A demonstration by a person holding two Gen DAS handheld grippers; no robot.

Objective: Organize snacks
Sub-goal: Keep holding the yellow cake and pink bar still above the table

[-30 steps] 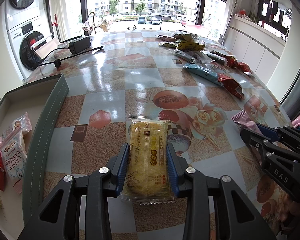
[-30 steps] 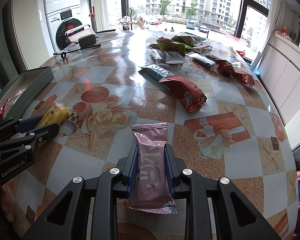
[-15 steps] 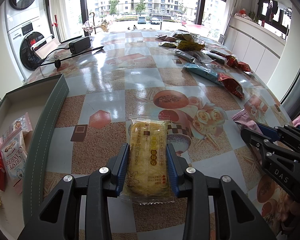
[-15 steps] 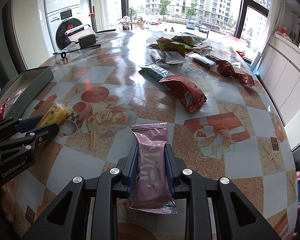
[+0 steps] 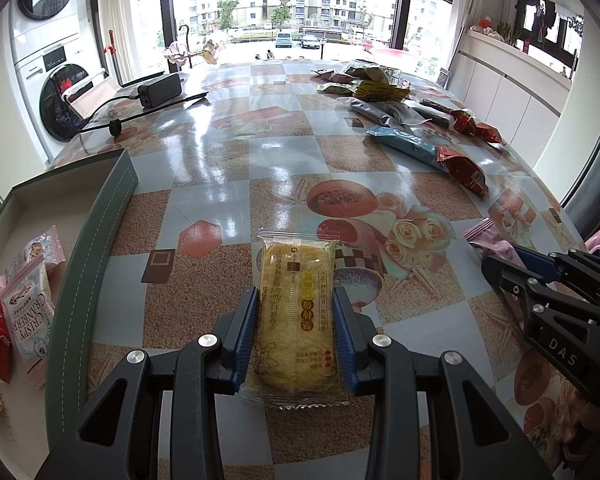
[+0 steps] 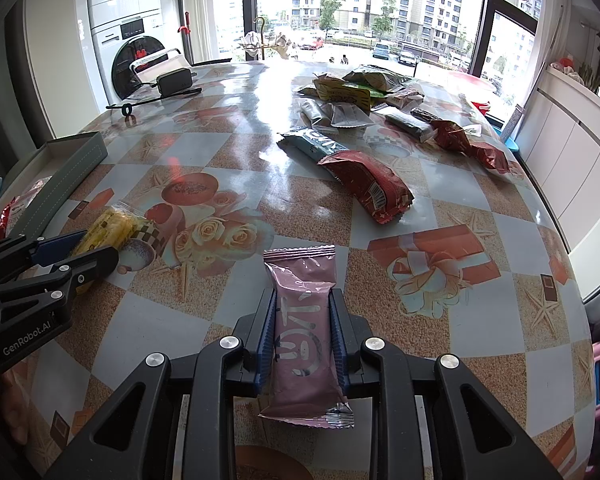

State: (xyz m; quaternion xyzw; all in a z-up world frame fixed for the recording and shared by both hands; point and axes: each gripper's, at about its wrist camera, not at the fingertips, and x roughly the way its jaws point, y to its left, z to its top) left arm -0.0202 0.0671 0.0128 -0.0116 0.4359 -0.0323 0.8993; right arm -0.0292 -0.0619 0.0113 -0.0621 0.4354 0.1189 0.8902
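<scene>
My left gripper (image 5: 296, 300) is shut on a yellow snack packet (image 5: 296, 312), held low over the patterned table; the packet also shows in the right wrist view (image 6: 112, 228). My right gripper (image 6: 304, 300) is shut on a pink snack bar (image 6: 304, 328), which shows at the right in the left wrist view (image 5: 490, 240). A grey-green box (image 5: 96, 240) at the left holds several snack packets (image 5: 28, 308). Loose snacks lie at the far right of the table, among them a red packet (image 6: 370, 186) and a teal bar (image 6: 312, 142).
A black charger with its cable (image 5: 160, 90) lies at the far left of the table. A washing machine (image 5: 56, 92) stands behind it. White cabinets (image 6: 572, 152) run along the right. The table edge curves close on the right side.
</scene>
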